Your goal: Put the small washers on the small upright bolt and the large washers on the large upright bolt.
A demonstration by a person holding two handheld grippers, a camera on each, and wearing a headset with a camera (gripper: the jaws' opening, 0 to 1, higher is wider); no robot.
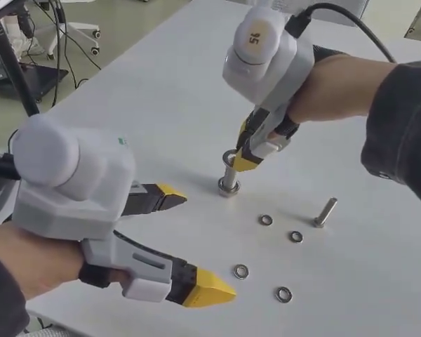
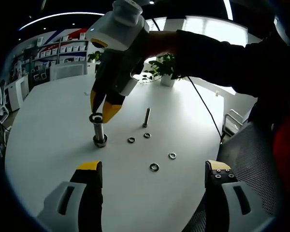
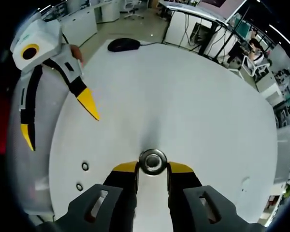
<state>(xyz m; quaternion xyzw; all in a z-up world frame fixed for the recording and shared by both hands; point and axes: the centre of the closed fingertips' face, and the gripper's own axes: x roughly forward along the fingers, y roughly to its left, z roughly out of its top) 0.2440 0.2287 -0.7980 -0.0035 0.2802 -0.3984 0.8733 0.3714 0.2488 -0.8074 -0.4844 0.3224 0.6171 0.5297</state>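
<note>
My right gripper (image 1: 245, 160) has its jaws pinched narrow on a large washer (image 3: 152, 162), holding it at the top of the large upright bolt (image 1: 229, 182) in the middle of the head view. My left gripper (image 1: 207, 245) hangs spread wide and empty at lower left. The small upright bolt (image 1: 325, 212) stands right of centre. Four loose washers (image 1: 266, 220) lie on the table (image 1: 161, 91) below centre.

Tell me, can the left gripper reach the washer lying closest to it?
Probably yes: the left gripper has its fingers spread, the nearest washer lies unobstructed just ahead, and the right gripper is away at the large bolt, holding a large washer.
</note>
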